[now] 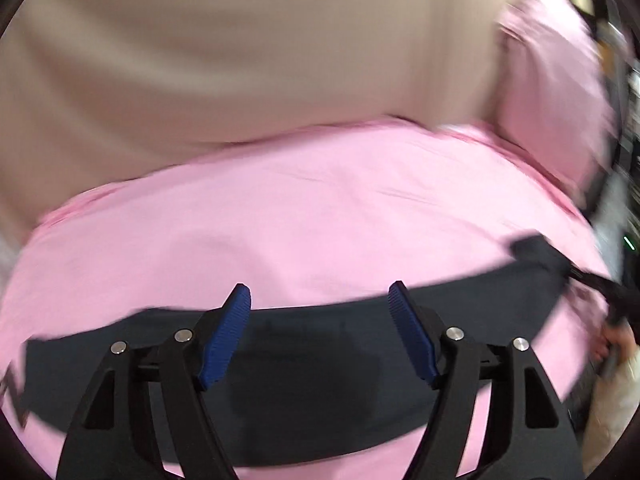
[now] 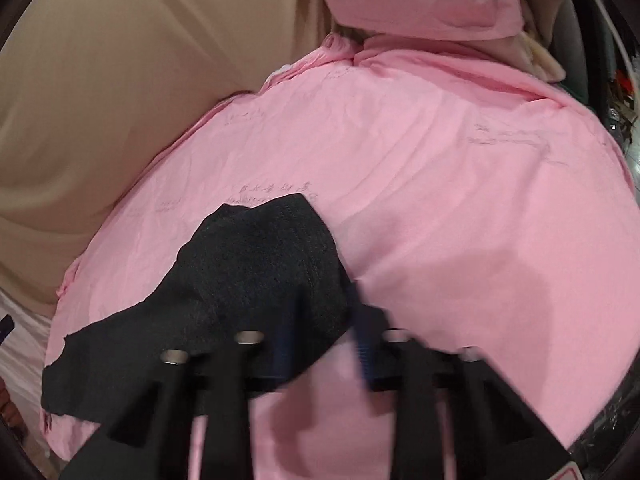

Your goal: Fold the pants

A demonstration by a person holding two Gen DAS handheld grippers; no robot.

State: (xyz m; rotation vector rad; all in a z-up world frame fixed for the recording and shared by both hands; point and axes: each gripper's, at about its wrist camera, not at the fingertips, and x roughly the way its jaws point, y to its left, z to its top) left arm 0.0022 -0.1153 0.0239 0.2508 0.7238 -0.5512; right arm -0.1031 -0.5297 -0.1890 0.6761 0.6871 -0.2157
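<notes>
We are holding the left claw (image 1: 320,336) spread wide, with its blue pads (image 1: 224,336) pinching nothing, and it is hovering over the middle of the pants (image 1: 320,380). The pants are lying as a long dark band on the pink sheet (image 1: 320,208). In this view their long axis is running from left to right, across the line the left claw is pointing along, so both pads are sitting over the band's far edge. Out at the right end of the band, the right claw (image 2: 324,344) is showing only as a blur. We are taking it as pressed together, and we are judging that it is nipping that end of the pants, since a raised corner of cloth is draping over its left finger and trailing away to the lower left in its own view. That makes the right claw the one at the end of the pants and the left claw the one at mid-length. For the next fold we are judging that the left claw needs to drop straight onto the edge below it, or travel along the band toward the free left end. Beyond the sheet, a beige cloth (image 1: 200,60) is filling the background.
</notes>
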